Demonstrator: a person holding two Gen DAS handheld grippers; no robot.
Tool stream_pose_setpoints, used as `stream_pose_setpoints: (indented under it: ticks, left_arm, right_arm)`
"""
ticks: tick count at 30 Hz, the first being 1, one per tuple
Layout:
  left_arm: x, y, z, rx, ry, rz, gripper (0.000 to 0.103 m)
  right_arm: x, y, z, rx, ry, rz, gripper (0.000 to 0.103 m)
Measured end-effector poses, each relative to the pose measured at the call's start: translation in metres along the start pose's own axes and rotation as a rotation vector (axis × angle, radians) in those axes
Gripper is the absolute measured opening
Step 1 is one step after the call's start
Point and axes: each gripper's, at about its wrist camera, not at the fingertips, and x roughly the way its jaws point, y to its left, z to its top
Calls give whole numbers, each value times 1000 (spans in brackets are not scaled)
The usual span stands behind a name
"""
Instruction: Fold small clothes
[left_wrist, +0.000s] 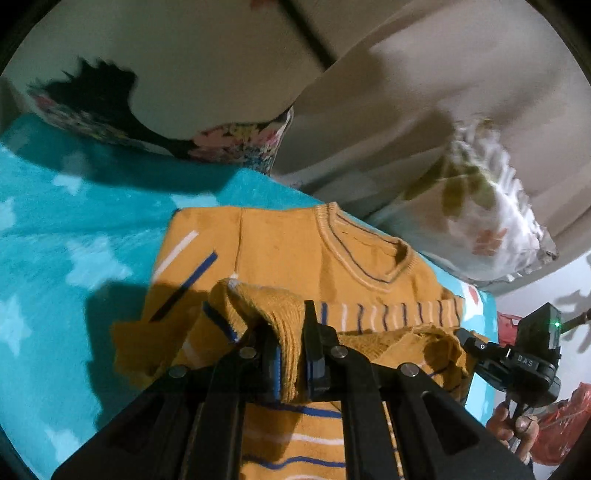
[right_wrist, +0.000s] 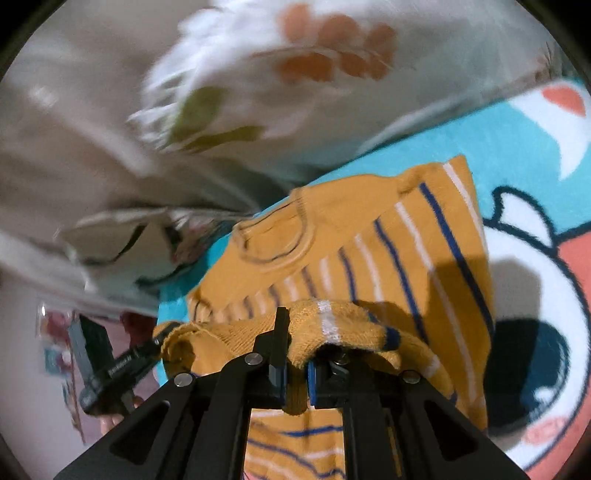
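Left wrist: mustard striped sweater (left_wrist: 295, 258), folded.

Left gripper (left_wrist: 291, 354): jaws clamped tight on bunched mustard sweater (left_wrist: 295, 254) hem, pointing steeply downward. Right gripper (right_wrist: 295, 354): jaws pinched likewise on same hem, angled down. Right hand (left_wrist: 517, 428): bare fingers wrapped round gripper handle, seen at left-wrist view's edge.
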Motion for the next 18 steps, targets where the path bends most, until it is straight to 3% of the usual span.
stream_pose_setpoints:
  ticks: [4, 8, 10, 12, 14, 18]
  left_arm:
    - [19, 11, 13, -46, 37, -50, 15]
    - [23, 20, 20, -107, 48, -126, 33]
    - [23, 22, 22, -129, 44, -156, 40]
    - [23, 26, 24, -152, 38, -176, 47]
    - [23, 31, 28, -171, 35, -166, 51]
    - [19, 42, 34, -216, -3, -150, 58]
  right_arm:
    - [15, -24, 13, 116, -5, 26, 12]
    - [25, -40, 27, 220, -26, 47, 16]
    - [29, -46, 35, 276, -48, 58, 24]
    - [28, -55, 40, 338, -85, 86, 44]
    - [28, -63, 45, 405, -113, 130, 49]
    - [25, -60, 54, 411, -129, 118, 53]
